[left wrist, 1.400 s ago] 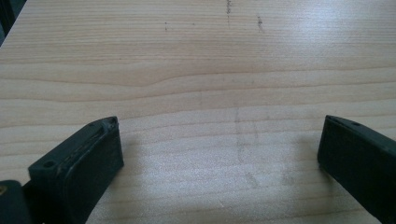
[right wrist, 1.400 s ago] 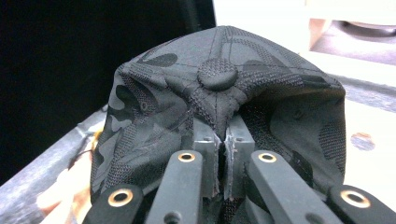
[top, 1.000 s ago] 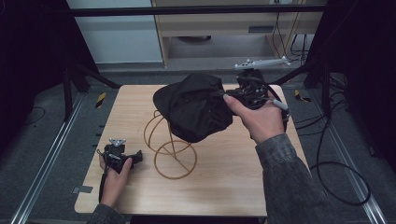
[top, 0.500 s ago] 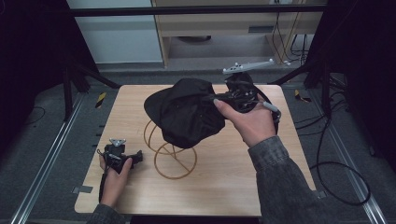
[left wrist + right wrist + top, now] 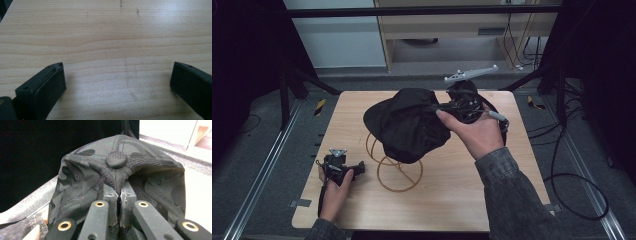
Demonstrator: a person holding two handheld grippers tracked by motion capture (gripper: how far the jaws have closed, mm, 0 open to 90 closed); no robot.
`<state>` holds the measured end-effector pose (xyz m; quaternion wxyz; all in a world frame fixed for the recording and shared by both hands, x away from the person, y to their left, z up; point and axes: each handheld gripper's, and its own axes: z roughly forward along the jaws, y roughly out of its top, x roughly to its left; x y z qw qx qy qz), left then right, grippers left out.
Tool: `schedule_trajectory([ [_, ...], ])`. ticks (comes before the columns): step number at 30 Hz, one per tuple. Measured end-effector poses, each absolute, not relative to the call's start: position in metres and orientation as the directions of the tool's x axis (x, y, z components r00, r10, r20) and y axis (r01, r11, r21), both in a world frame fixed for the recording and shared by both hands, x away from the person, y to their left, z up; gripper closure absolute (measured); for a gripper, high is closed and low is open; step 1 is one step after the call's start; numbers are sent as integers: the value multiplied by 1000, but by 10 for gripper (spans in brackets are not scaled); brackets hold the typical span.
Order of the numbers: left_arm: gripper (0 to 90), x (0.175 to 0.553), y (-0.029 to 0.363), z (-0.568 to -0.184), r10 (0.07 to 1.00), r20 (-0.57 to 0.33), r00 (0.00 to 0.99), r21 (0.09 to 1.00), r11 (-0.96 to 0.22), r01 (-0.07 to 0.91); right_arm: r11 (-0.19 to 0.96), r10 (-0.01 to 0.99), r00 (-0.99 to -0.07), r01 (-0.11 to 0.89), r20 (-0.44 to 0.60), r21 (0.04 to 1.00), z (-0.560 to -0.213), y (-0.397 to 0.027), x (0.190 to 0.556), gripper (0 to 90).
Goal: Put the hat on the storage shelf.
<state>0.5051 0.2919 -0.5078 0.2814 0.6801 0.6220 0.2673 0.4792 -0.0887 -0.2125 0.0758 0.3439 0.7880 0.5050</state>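
A black camouflage cap (image 5: 407,125) hangs in the air over a copper wire stand (image 5: 394,167) at the table's middle. My right gripper (image 5: 439,107) is shut on a pinch of the cap's crown, just below the top button (image 5: 116,159) of the cap (image 5: 120,177); the pads (image 5: 110,195) press the fabric between them. Down at the table's front left my left gripper (image 5: 354,169) rests on the wood in a hand. Its jaws stand wide apart over the bare tabletop (image 5: 117,47), with nothing between them.
The wooden table (image 5: 492,195) stands on a dark floor with metal rails (image 5: 267,165) on both sides. Black cables (image 5: 572,175) trail off the right side. A light cabinet (image 5: 442,30) stands behind the table.
My right hand has carried the cap slightly toward the left and forward over the wire stand. The left hand and its gripper have stayed put.
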Motion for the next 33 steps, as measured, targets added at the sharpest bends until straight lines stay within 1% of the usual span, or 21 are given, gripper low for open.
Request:
schedule_trajectory([
  [14, 0, 505, 292, -508, 996, 15, 83, 716, -69, 695, 282, 609, -759, 479, 230, 832, -225, -82, 480, 857],
  [21, 0, 505, 292, -508, 997, 17, 81, 716, -69, 695, 310, 608, -759, 496, 232, 811, -239, -79, 482, 851],
  [33, 0, 505, 292, -508, 996, 16, 83, 715, -69, 695, 334, 607, -759, 513, 237, 791, -253, -69, 489, 845],
])
